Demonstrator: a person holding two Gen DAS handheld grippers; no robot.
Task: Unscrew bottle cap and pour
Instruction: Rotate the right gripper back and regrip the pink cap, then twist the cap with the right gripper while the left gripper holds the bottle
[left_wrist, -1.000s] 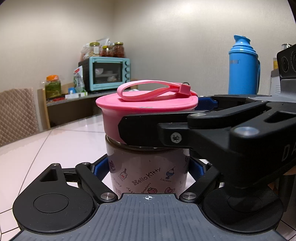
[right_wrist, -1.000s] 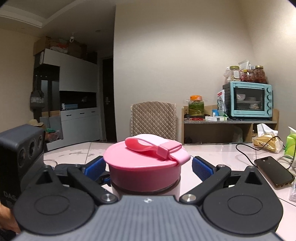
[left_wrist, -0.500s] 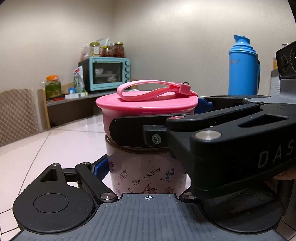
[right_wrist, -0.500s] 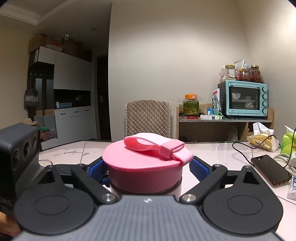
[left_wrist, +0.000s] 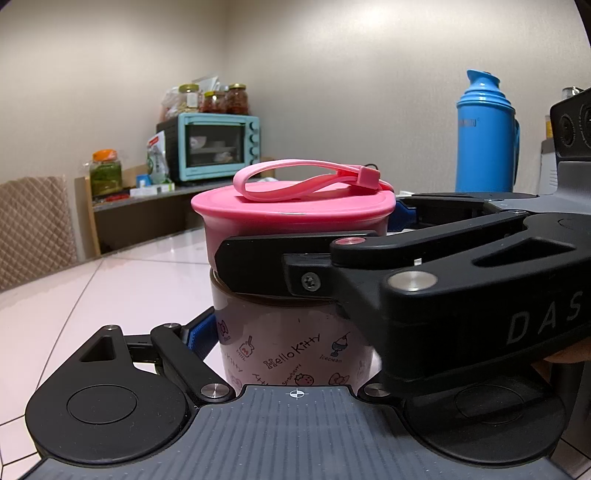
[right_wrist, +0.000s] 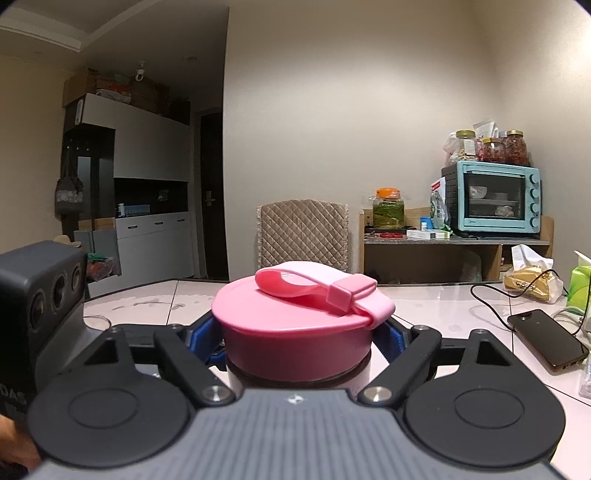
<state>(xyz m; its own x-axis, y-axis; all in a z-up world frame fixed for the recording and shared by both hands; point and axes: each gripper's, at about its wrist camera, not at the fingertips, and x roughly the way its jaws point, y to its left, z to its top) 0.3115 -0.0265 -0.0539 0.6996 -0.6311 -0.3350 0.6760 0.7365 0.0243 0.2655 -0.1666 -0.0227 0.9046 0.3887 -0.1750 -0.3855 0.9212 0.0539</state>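
Observation:
A Hello Kitty bottle (left_wrist: 291, 350) with a wide pink cap (left_wrist: 291, 214) and a pink strap stands upright on the white table. My left gripper (left_wrist: 291, 339) is shut on the bottle's body below the cap. My right gripper (right_wrist: 299, 339) is shut on the pink cap (right_wrist: 295, 332), its blue pads pressed to both sides. In the left wrist view the right gripper's black finger (left_wrist: 295, 266) crosses in front of the cap's lower edge. The cap sits level on the bottle.
A blue thermos (left_wrist: 485, 136) stands at the back right of the left wrist view. A black phone (right_wrist: 546, 338) with a cable lies on the table (right_wrist: 443, 306) to the right. A quilted chair (right_wrist: 303, 232), a shelf with a teal oven (right_wrist: 491, 201) and jars stand behind.
My right gripper has swung around the bottle and closed tighter on the cap; the cap's strap clasp now points more to the right. The left gripper and bottle have stayed still.

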